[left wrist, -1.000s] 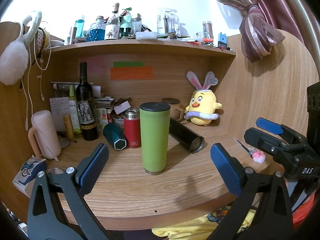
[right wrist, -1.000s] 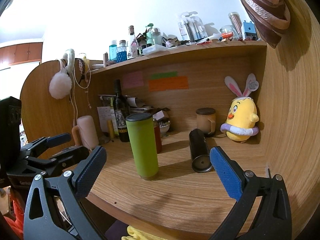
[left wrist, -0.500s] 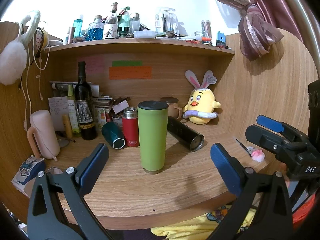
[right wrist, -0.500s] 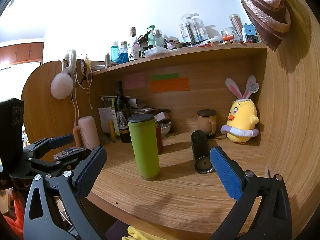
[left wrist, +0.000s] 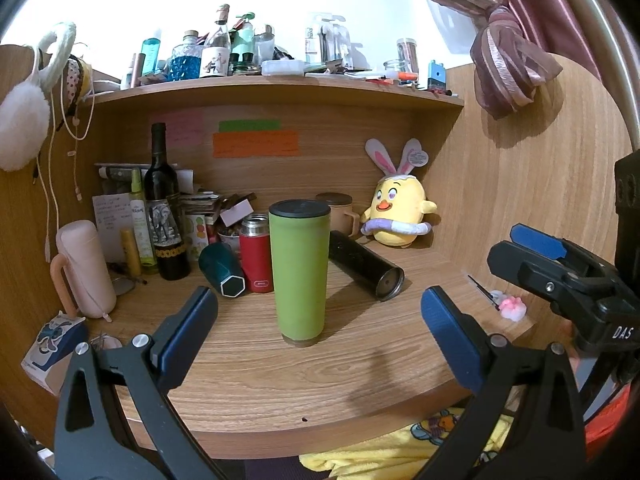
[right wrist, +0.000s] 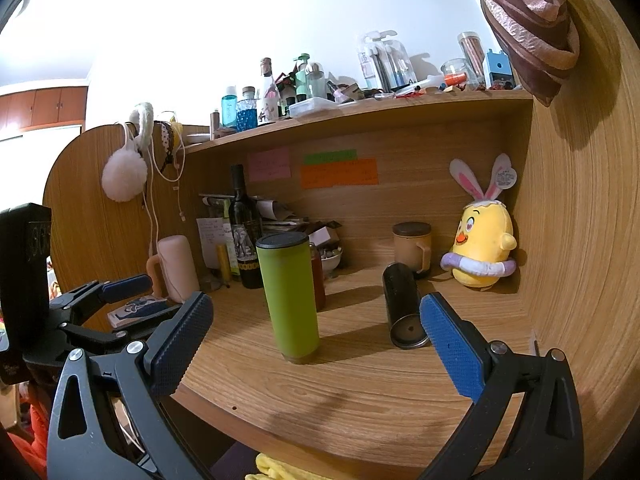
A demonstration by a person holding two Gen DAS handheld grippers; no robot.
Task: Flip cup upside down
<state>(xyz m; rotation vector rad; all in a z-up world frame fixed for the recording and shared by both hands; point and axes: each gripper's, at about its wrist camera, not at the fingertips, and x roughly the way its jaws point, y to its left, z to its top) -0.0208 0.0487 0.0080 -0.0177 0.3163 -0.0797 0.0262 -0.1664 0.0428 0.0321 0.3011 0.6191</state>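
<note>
Green cup [left wrist: 299, 274] is standing upright on the wooden desk [left wrist: 256, 364], dark lid on top, untouched. Left gripper [left wrist: 320, 330] is holding its jaws spread wide and gripping nothing; the cup is sitting ahead of the jaws, roughly centred in the gap, well clear of both pads. Right gripper [right wrist: 316, 340] is likewise gaping and empty; in its view the cup [right wrist: 289, 300] is sitting ahead and toward the left pad. Each tool is showing at the edge of the other's view. Flip not yet begun, judging by the cup's posture. Risks: the cup is tall and narrow, so a pad nudging one side before the other closes could be tipping it over. A black flask [left wrist: 365, 265] is lying on its side just right of and behind the cup, with a red flask [left wrist: 257, 253] and a teal tumbler [left wrist: 222, 267] close behind on the left; a wide swing during inversion could be knocking these. A grip set too high or low may be letting the smooth wall slip mid-turn.
</note>
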